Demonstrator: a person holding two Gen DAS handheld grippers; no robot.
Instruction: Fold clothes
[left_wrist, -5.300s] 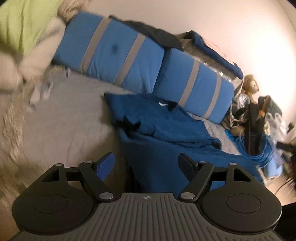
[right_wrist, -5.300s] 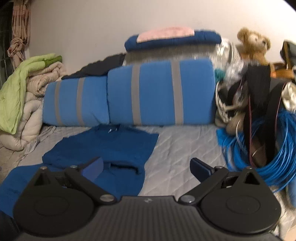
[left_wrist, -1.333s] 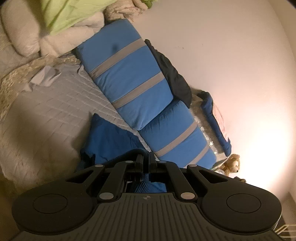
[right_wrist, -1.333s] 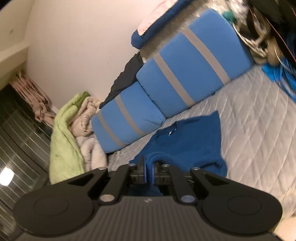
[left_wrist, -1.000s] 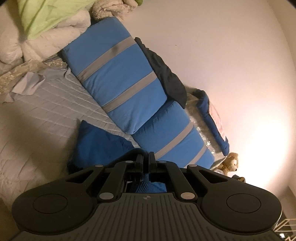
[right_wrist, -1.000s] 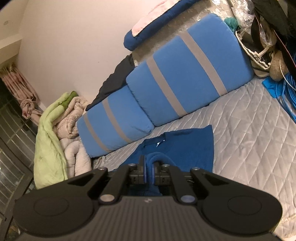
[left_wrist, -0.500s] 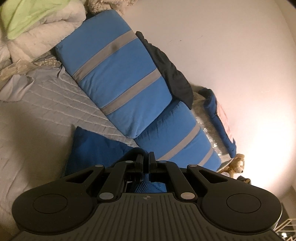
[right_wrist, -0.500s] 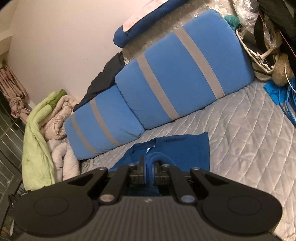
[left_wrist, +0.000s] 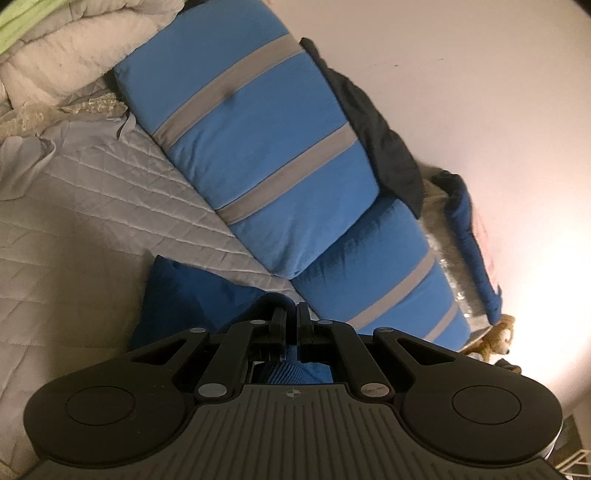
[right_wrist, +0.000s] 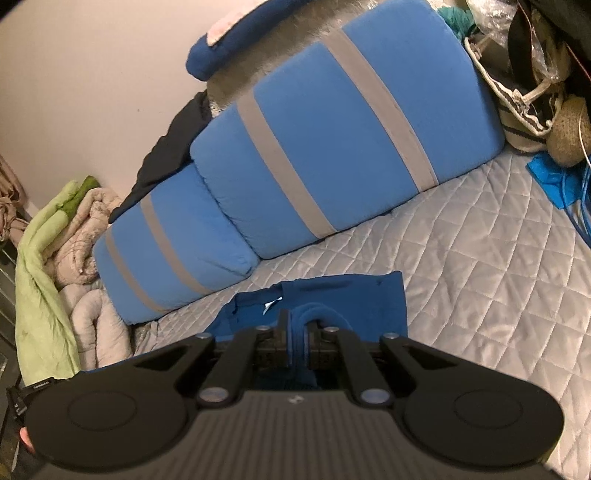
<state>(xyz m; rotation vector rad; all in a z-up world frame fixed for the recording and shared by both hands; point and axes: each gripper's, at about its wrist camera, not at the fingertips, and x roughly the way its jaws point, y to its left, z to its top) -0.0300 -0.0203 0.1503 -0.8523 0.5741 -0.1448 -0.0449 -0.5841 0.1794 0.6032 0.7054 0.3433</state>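
The sweater is dark blue knit, partly doubled over, with a white tag at its collar. It lies on the grey quilted bed, just ahead of and under both tools. The left gripper is pinched on a fold of it, jaws nearly together; the right gripper likewise clamps a bunched blue fold. Beyond it, two blue pillows with grey stripes lean at the wall. Blankets pile at one side, bags at the other.
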